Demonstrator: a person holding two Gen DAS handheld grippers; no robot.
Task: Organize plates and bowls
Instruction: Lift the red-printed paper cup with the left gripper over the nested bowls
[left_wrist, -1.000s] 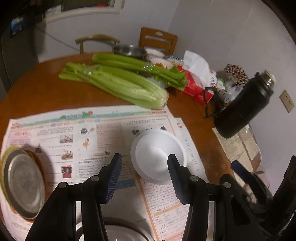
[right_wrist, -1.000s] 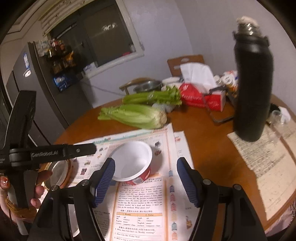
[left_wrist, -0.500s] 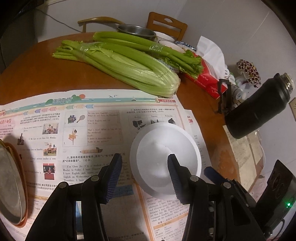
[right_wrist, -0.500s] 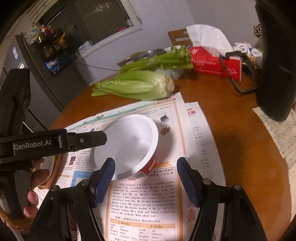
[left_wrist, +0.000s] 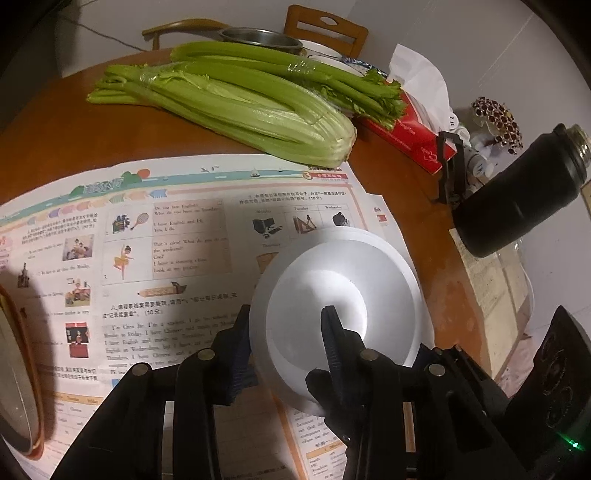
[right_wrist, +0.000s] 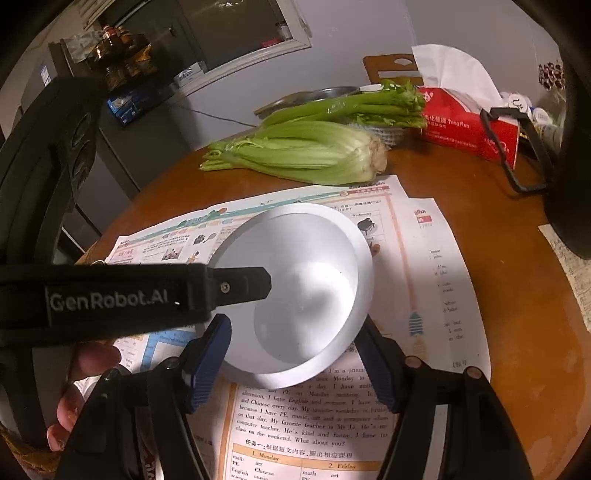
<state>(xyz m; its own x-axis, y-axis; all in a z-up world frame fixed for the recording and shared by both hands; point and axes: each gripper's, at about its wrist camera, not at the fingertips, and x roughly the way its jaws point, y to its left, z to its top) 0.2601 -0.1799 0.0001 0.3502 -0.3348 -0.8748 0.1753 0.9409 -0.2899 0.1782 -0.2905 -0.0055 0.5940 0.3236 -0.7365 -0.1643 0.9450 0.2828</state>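
A white plastic bowl (left_wrist: 332, 291) sits on the newspaper (left_wrist: 147, 240), slightly tilted. My left gripper (left_wrist: 286, 314) is shut on its near rim, one finger inside the bowl and the other outside. In the right wrist view that inner finger (right_wrist: 243, 286) reaches in over the bowl (right_wrist: 310, 288) from the left. My right gripper (right_wrist: 293, 326) is open with the bowl between its blue pads; I cannot see them pressing it. A metal plate (left_wrist: 14, 376) with an orange rim lies at the far left edge.
Two celery bunches (left_wrist: 240, 99) lie across the round wooden table behind the paper. A red tissue box (left_wrist: 413, 125), a black flask (left_wrist: 517, 199) and small items stand at the right. A steel bowl (left_wrist: 258, 37) and chairs are at the back.
My left gripper came down onto the bowl and closed on its rim. My right gripper moved in and down, so the bowl now lies between its fingers.
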